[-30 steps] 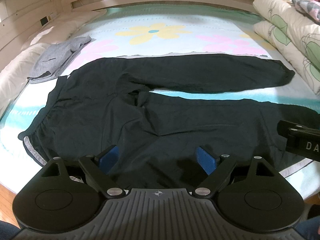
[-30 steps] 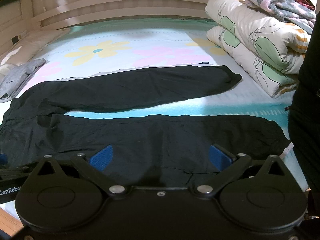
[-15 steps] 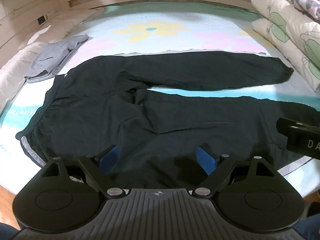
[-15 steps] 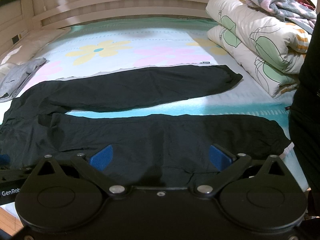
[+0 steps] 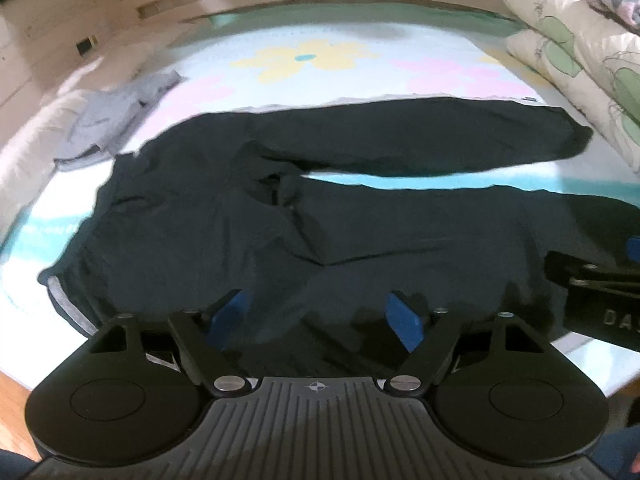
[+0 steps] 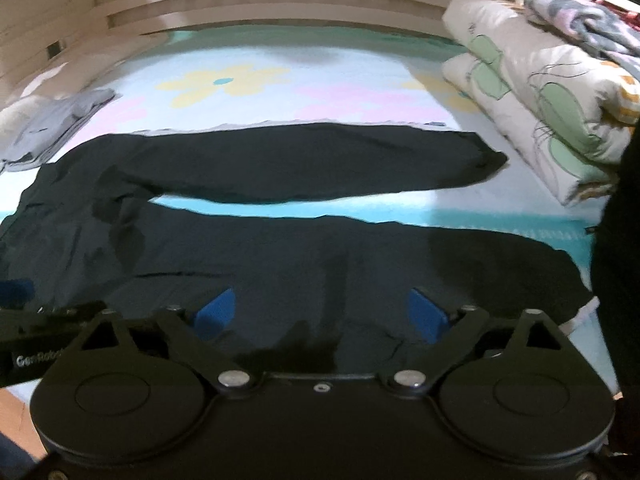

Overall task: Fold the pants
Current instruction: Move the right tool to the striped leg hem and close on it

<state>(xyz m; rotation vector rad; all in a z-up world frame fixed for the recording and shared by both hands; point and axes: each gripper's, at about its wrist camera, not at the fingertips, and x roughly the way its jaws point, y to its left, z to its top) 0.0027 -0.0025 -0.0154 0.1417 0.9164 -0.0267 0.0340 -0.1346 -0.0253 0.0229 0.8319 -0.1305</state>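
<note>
Black pants (image 5: 248, 240) lie flat on the flowered bed sheet (image 5: 304, 60), waistband at the left, both legs stretched to the right with a strip of sheet between them. My left gripper (image 5: 318, 314) is open and empty, low over the near leg by the bed's front edge. My right gripper (image 6: 320, 314) is open and empty over the near leg (image 6: 320, 256), further right. The right gripper's body shows at the right edge of the left wrist view (image 5: 600, 300). The far leg's cuff (image 6: 484, 160) ends near the quilts.
A grey folded garment (image 5: 108, 124) lies at the back left by the waistband. Folded quilts (image 6: 540, 92) are stacked along the right side. A wooden headboard rail (image 6: 280, 4) runs across the back. A dark-clothed body (image 6: 620, 240) stands at the right edge.
Both grippers have moved forward and lower over the near leg; the views are motion-blurred now. The jaws stay open and the pants have not moved.
</note>
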